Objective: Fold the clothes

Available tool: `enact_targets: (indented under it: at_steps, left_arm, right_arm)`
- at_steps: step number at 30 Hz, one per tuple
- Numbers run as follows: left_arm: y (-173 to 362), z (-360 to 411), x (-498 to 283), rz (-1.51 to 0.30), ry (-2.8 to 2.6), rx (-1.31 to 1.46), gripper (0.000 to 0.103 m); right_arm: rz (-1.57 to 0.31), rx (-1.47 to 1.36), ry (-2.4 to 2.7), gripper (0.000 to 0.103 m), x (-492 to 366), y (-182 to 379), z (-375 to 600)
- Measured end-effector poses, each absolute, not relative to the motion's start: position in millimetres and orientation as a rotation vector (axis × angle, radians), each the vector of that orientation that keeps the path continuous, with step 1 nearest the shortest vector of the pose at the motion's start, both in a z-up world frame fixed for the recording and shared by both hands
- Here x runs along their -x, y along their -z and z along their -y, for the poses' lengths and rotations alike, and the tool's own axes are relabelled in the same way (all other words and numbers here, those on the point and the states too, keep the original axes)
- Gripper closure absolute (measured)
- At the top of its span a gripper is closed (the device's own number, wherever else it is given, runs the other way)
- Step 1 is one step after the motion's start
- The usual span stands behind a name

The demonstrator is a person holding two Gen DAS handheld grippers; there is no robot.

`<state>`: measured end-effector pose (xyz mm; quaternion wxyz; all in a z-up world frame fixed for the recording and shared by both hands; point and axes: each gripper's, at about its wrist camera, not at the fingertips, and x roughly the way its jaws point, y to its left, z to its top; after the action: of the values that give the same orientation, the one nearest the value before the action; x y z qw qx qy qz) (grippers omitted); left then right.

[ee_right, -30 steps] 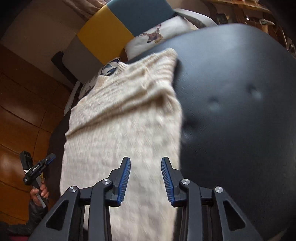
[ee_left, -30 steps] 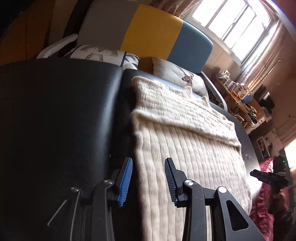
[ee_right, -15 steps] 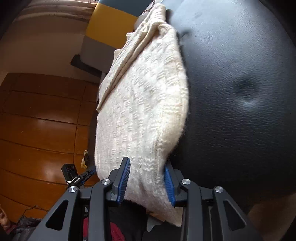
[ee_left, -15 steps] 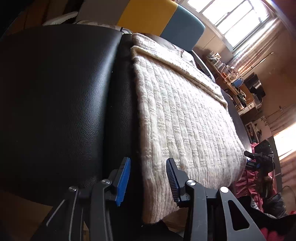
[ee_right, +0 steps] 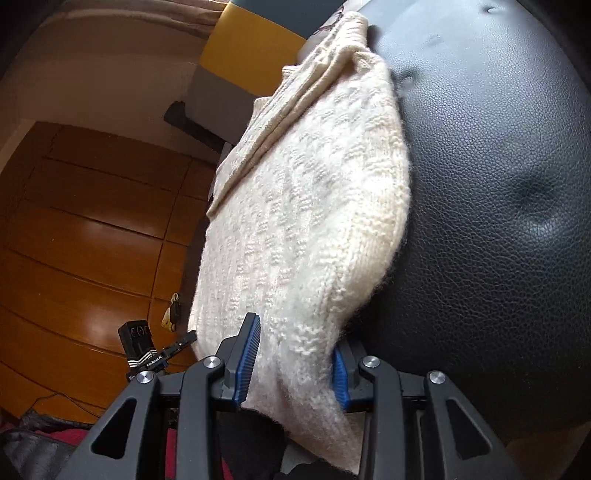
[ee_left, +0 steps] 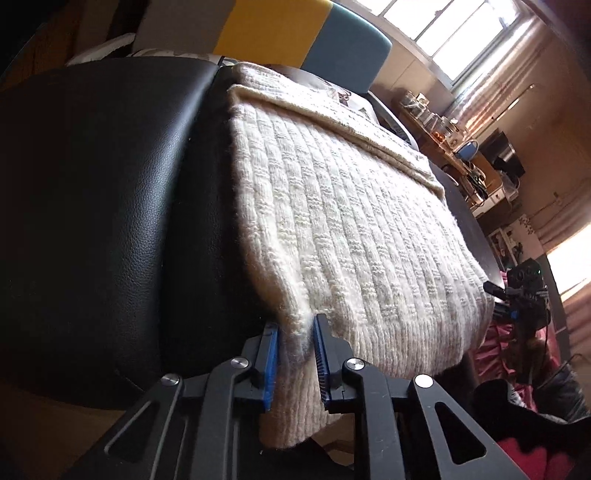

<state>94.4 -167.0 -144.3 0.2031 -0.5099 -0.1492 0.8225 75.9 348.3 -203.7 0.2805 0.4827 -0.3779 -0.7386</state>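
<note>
A cream knitted sweater [ee_left: 351, 221] lies flat on a black leather seat [ee_left: 92, 203], its near hem hanging over the front edge. My left gripper [ee_left: 295, 354] is shut on the hem's left corner, with wool pinched between the blue pads. In the right wrist view the same sweater [ee_right: 303, 221] runs along the black seat [ee_right: 498, 184]. My right gripper [ee_right: 293, 350] stands open, its fingers on either side of the hem's right corner. Each gripper appears small in the other's view: the right one [ee_left: 524, 291] and the left one [ee_right: 147, 350].
Behind the seat stands a sofa back [ee_left: 273, 33] in grey, yellow and blue panels with printed pillows [ee_left: 347, 96]. A cluttered desk [ee_left: 454, 147] sits under the window at right. Wooden boards [ee_right: 92, 221] lie left of the seat, and red cloth [ee_left: 495, 350] lies below its front edge.
Both grippers dropped from above the sweater to its near hem. The left gripper's fingers closed on the left corner. The right gripper's fingers now straddle the right corner at the same spread.
</note>
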Motion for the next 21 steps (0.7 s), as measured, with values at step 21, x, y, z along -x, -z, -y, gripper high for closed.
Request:
enact_targets:
  at_steps: [21]
  left_arm:
    - [153,197,-69,0.788,-2.160,1.450,0.094]
  right_arm:
    - [1.086,-1.380,1.857,0.088,-79,220,-316]
